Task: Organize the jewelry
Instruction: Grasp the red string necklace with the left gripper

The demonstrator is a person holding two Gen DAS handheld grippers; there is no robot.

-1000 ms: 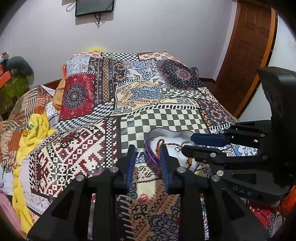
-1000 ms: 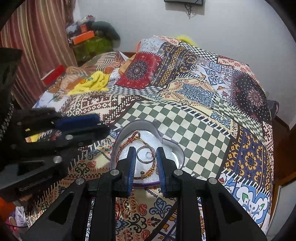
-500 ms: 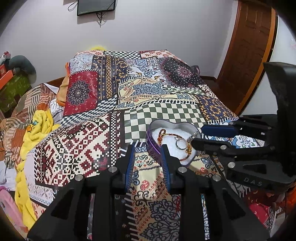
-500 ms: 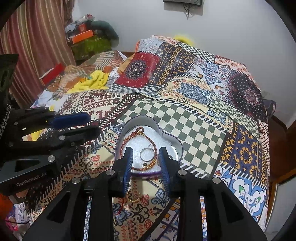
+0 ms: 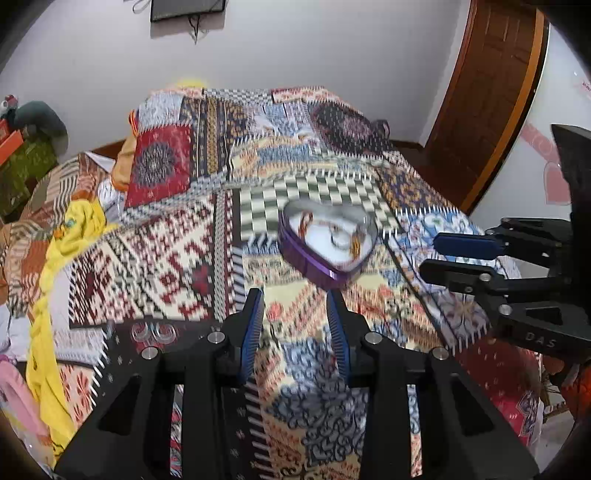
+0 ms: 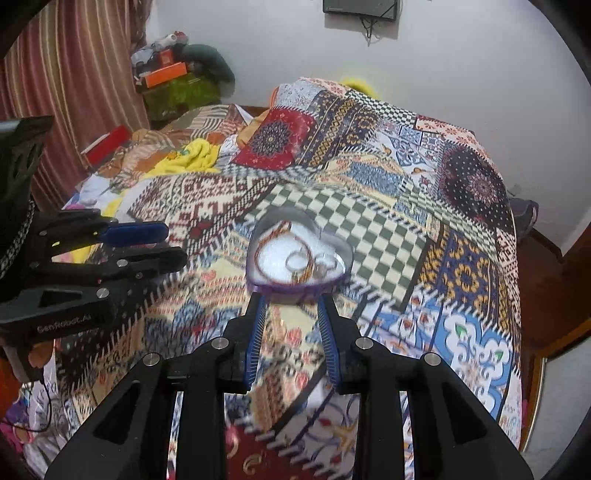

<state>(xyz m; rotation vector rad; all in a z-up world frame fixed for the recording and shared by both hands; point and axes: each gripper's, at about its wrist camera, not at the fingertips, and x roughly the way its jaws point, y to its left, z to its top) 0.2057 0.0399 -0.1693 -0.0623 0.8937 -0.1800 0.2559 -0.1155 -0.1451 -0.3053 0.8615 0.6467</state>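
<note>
A purple heart-shaped tin [image 5: 325, 240] lies open on the patchwork bedspread [image 5: 177, 273]. It holds a red-and-gold cord bracelet, rings and other small jewelry on a white lining. It also shows in the right wrist view [image 6: 299, 258]. My left gripper [image 5: 295, 299] is open and empty, just short of the tin. My right gripper [image 6: 290, 304] is open and empty, its tips right before the tin's near rim. Each gripper shows in the other's view, the right one [image 5: 458, 258] and the left one [image 6: 155, 243].
A yellow cloth [image 5: 59, 258] and folded clothes lie at the bed's left side. Two clear rings [image 5: 153, 332] lie on the spread near my left gripper. A wooden door [image 5: 491, 96] stands at the right, a wall screen [image 6: 360, 7] at the back.
Both grippers have pulled back and up from the tin, which now sits farther ahead. Both jaws have opened a little wider. The views are motion-blurred.
</note>
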